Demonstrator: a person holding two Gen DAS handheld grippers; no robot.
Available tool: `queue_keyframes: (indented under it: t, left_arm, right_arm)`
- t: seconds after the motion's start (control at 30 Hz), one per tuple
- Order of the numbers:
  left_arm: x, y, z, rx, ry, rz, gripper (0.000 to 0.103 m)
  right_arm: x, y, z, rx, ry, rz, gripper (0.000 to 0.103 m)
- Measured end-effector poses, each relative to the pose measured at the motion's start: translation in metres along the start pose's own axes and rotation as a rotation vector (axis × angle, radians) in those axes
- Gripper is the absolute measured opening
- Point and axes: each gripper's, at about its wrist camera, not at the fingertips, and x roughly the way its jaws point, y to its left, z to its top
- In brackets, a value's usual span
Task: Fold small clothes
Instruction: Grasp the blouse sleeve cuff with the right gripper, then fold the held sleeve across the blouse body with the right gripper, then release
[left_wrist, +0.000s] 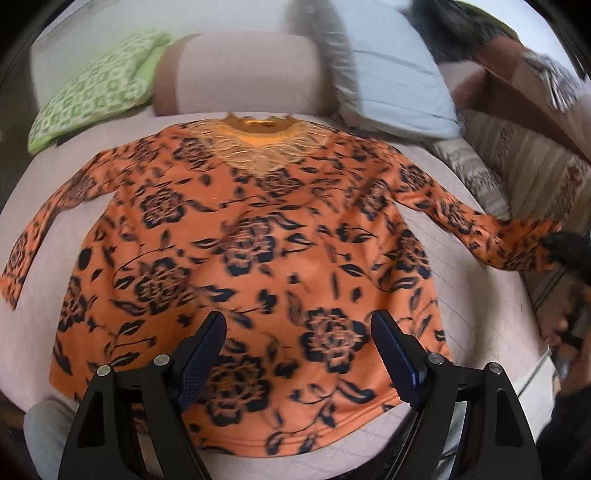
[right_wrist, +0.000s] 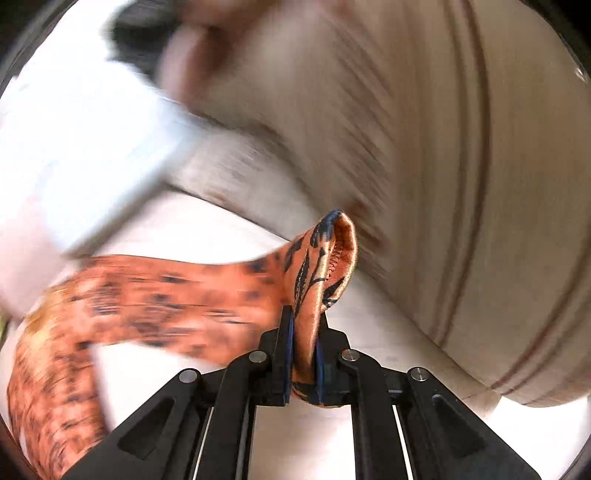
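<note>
An orange top with dark floral print (left_wrist: 243, 236) lies spread flat on a pale bed surface (left_wrist: 476, 295), neck at the far side, both sleeves out. My left gripper (left_wrist: 299, 325) is open and empty, hovering over the lower hem. My right gripper (right_wrist: 304, 321) is shut on the cuff of the top's right sleeve (right_wrist: 321, 258) and lifts it off the bed; it shows dimly at the right edge of the left wrist view (left_wrist: 565, 251). The right wrist view is blurred by motion.
A green patterned pillow (left_wrist: 96, 88) lies at the back left, a pale cushion (left_wrist: 243, 74) at the back middle, a white pillow (left_wrist: 395, 74) at the back right. A striped patterned blanket (left_wrist: 517, 173) runs along the right edge of the bed.
</note>
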Motion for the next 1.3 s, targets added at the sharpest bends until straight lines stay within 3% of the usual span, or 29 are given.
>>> queue_keyframes:
  t: [0.1,0.2,0.33,0.4,0.53,0.6,0.67,0.7,0.73,0.77,0.83,0.97,1.0,1.03,1.1,1.2,1.3]
  left_arm:
    - [-0.01,0.029,-0.002,-0.057,-0.028,0.033,0.08]
    - [-0.014,0.061,-0.003,-0.103,-0.032,0.05,0.08]
    - [-0.018,0.117,-0.002,-0.186,-0.06,0.11,0.08]
    - [-0.014,0.149,-0.005,-0.267,-0.076,0.132,0.08]
    - [0.005,0.187,-0.008,-0.33,-0.071,0.134,0.08]
    - [0.022,0.201,-0.006,-0.352,-0.048,0.085,0.08]
    - [0.039,0.21,-0.003,-0.389,-0.009,-0.015,0.08]
    - [0.044,0.214,0.0,-0.404,0.006,-0.07,0.08]
    - [0.048,0.214,0.004,-0.419,0.018,-0.142,0.08]
    - [0.05,0.213,0.008,-0.425,0.018,-0.181,0.08]
    - [0.054,0.209,0.018,-0.419,0.01,-0.246,0.079]
    - [0.077,0.196,0.022,-0.393,0.049,-0.36,0.077]
    - [0.087,0.189,0.022,-0.368,0.072,-0.375,0.069]
    - [0.096,0.184,0.021,-0.35,0.084,-0.375,0.05]
    - [0.104,0.178,0.016,-0.328,0.088,-0.338,0.026]
    - [0.103,0.165,0.015,-0.297,0.065,-0.386,0.025]
    - [0.098,0.152,0.009,-0.231,0.046,-0.383,0.026]
  right_arm:
    - [-0.062,0.059,-0.006,-0.135,-0.096,0.091,0.009]
    - [-0.13,0.14,-0.036,-0.331,-0.193,0.245,0.009]
    - [-0.164,0.225,-0.096,-0.525,-0.173,0.464,0.009]
    - [-0.164,0.27,-0.141,-0.64,-0.101,0.546,0.009]
    - [-0.125,0.315,-0.224,-0.727,0.114,0.663,0.009]
    - [-0.097,0.327,-0.252,-0.745,0.191,0.659,0.017]
    - [-0.072,0.333,-0.273,-0.747,0.368,0.65,0.018]
    - [-0.072,0.325,-0.273,-0.721,0.387,0.658,0.017]
    - [-0.078,0.316,-0.273,-0.712,0.361,0.66,0.031]
    - [-0.085,0.31,-0.269,-0.713,0.342,0.648,0.054]
    - [-0.101,0.288,-0.243,-0.676,0.28,0.633,0.072]
    - [-0.105,0.26,-0.191,-0.582,0.256,0.623,0.071]
    - [-0.097,0.262,-0.174,-0.545,0.25,0.612,0.071]
    - [-0.09,0.265,-0.158,-0.515,0.249,0.609,0.071]
    - [-0.074,0.275,-0.131,-0.454,0.254,0.611,0.071]
    - [-0.033,0.311,-0.096,-0.382,0.283,0.586,0.071]
    - [0.023,0.359,-0.073,-0.411,0.324,0.437,0.069]
